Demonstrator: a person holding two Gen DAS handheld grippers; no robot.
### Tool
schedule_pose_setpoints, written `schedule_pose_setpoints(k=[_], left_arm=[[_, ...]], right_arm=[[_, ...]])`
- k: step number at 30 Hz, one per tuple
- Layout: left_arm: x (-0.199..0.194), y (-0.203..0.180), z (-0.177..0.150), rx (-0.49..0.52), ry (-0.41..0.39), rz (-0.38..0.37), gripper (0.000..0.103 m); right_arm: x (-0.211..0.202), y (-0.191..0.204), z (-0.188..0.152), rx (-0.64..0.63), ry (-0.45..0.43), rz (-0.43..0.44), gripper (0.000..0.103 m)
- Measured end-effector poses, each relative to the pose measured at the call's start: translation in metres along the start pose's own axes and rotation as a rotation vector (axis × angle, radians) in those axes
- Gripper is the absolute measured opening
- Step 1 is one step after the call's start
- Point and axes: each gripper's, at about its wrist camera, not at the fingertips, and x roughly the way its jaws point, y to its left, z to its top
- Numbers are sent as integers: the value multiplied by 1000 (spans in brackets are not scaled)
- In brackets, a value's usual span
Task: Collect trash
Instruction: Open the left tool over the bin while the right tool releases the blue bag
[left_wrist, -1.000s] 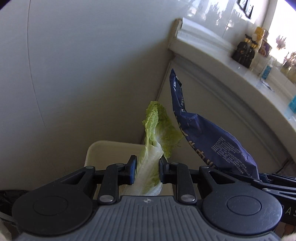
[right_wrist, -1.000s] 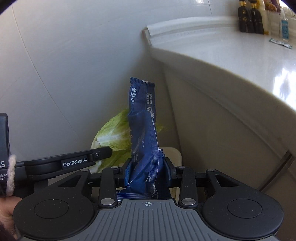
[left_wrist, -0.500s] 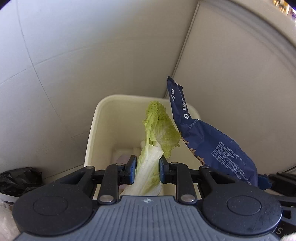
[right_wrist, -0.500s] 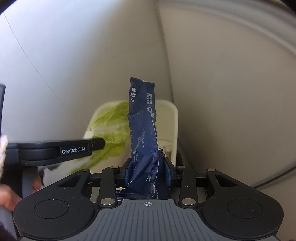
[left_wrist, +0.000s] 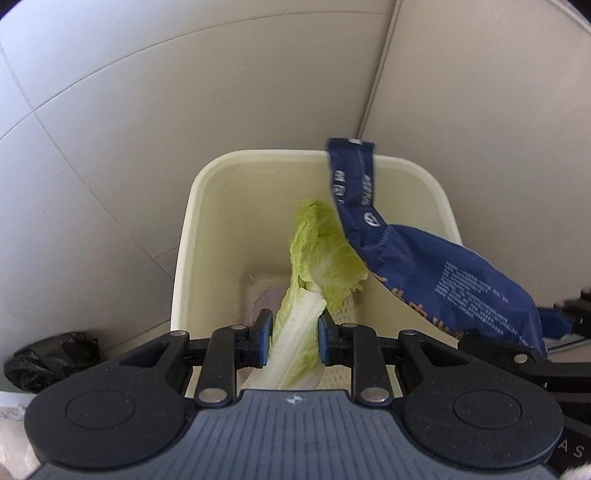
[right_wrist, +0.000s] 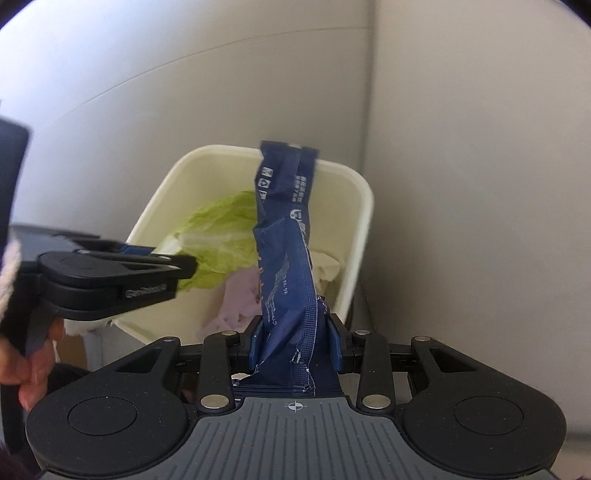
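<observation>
— Currently, what do the left tongs hold?

— A cabbage leaf; the blue pads are clamped on its pale white stem, and the green crinkled blade stands up and forward, over the open mouth of the cream waste bin; from the right wrist camera the same leaf hangs over the bin interior, with the left tongs entering from the left edge.

— And the right tongs?

— Closed on a dark blue snack wrapper; the pads pinch its crumpled lower part; the sealed top edge points upward and, in that view, overlaps the far rim of the bin; in the left wrist view the wrapper comes in from the right, slanted across the bin's right side, its upper end just beside the leaf tip; whether wrapper and leaf touch cannot be told.

— Contents of the bin?

— Pale crumpled items lie at the bottom, one of them a lilac piece; their nature cannot be told.

— Surroundings?

— The bin stands in a corner of light grey tiled walls; a crumpled black plastic bag lies on the floor to the left of the bin, apart from it.
</observation>
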Motion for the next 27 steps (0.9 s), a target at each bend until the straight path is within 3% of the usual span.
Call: schedule_pose_setpoints(k=[8,19,22,27], left_arm=[[3,-12,0,4,32,0,23],[8,-9,4,15,34,-6,26],[11,-9,1,31,23,-10,32],[9,-7,-2,21,13,-7,42]], right_arm=[[24,6,23,-35,79,-6,34],[23,9,30,-49,103,1,35],[13,4,27,-38,95,8,39],[10,0,25,-28,85,7,58]])
